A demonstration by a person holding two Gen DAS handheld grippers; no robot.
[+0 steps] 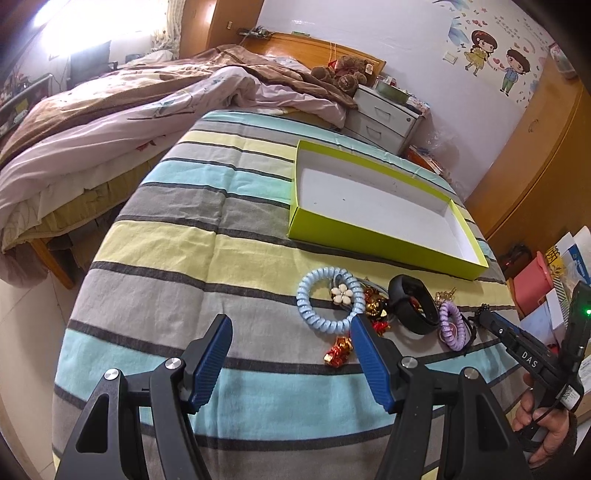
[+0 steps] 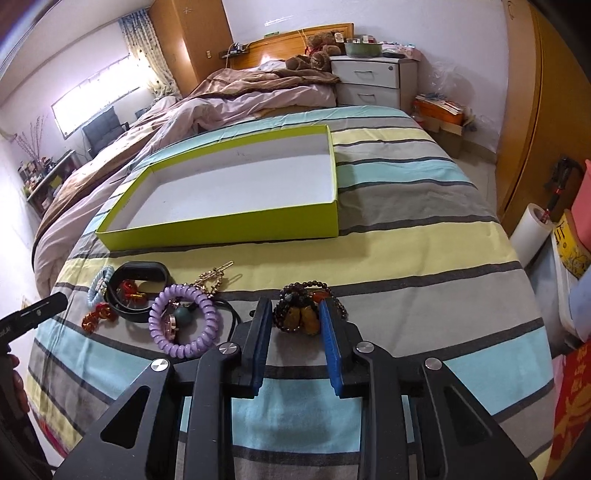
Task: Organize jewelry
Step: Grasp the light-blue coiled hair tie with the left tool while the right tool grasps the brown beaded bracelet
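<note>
This place is a bedroom in a home. There is an unmade bed (image 1: 147, 103) with a wooden headboard (image 2: 295, 35), teddy bears (image 1: 341, 74), a white nightstand (image 2: 373, 83) and cartoon wall stickers (image 1: 495, 59).

Striped sheet (image 2: 406, 236): spread beneath and ahead of both grippers.
Rumpled duvet (image 1: 110, 122): ahead, left of left gripper.
Teddy bears (image 2: 317, 51): far ahead by headboard.
White drawer unit (image 2: 369, 81): far ahead, slightly right.
Wooden wardrobe (image 2: 535, 110): off to right.
</note>
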